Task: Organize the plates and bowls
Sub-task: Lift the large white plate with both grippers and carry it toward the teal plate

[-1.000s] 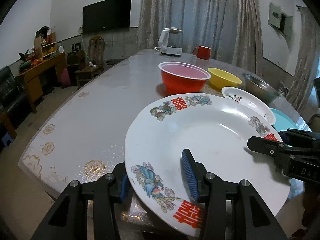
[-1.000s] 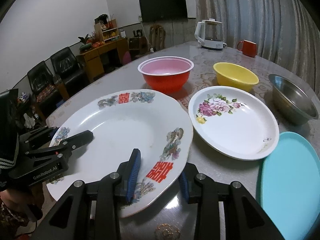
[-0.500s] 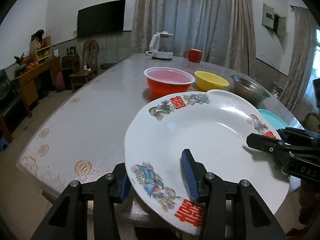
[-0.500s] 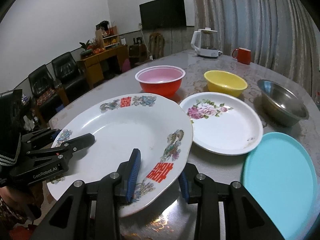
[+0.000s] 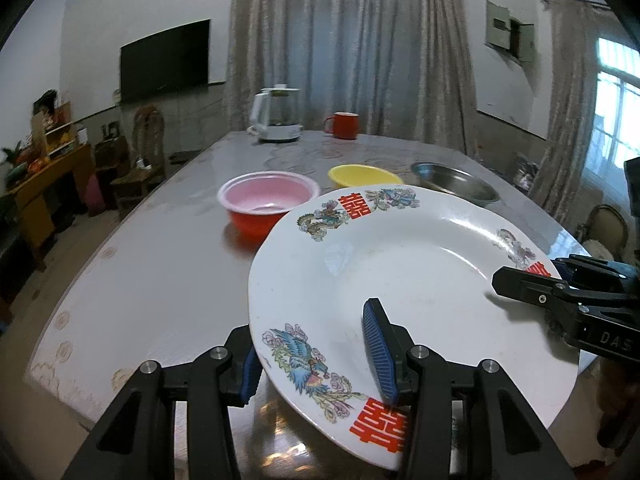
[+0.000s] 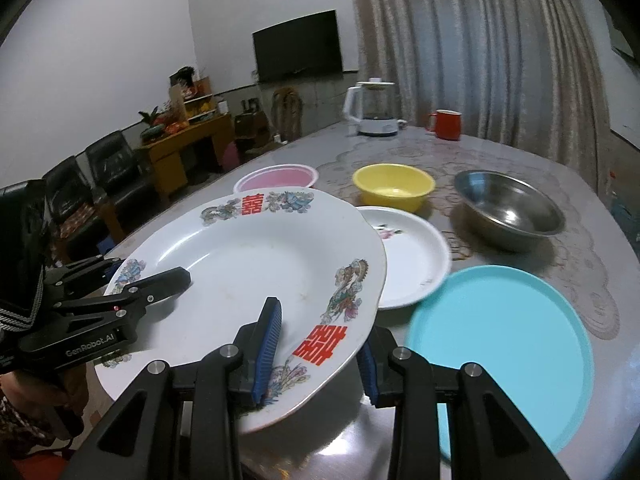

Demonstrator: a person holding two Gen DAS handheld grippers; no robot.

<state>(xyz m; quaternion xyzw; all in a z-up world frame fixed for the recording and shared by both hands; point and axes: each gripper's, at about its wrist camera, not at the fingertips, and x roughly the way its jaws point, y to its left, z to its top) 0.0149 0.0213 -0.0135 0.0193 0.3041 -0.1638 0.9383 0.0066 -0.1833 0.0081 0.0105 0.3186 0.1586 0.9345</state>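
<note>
Both grippers hold a large white plate [image 5: 400, 272] with red characters and dragon prints, lifted above the table; it also shows in the right wrist view [image 6: 248, 264]. My left gripper [image 5: 316, 352] is shut on its near left rim. My right gripper [image 6: 316, 344] is shut on its near right rim. A smaller white flowered plate [image 6: 412, 260] lies on the table, partly under the big plate's edge. A red bowl [image 5: 264, 204], a yellow bowl [image 6: 394, 186], a steel bowl [image 6: 508, 208] and a turquoise plate [image 6: 500, 340] sit on the table.
A white kettle [image 5: 276, 120] and a red mug [image 5: 344, 125] stand at the table's far end. The table [image 5: 160, 264] has a near left edge. Chairs, a wooden cabinet and a television stand beyond the left side.
The large plate has risen off the table in both grippers and moved right, over the edge of the flowered plate. Both cameras have lifted with it.
</note>
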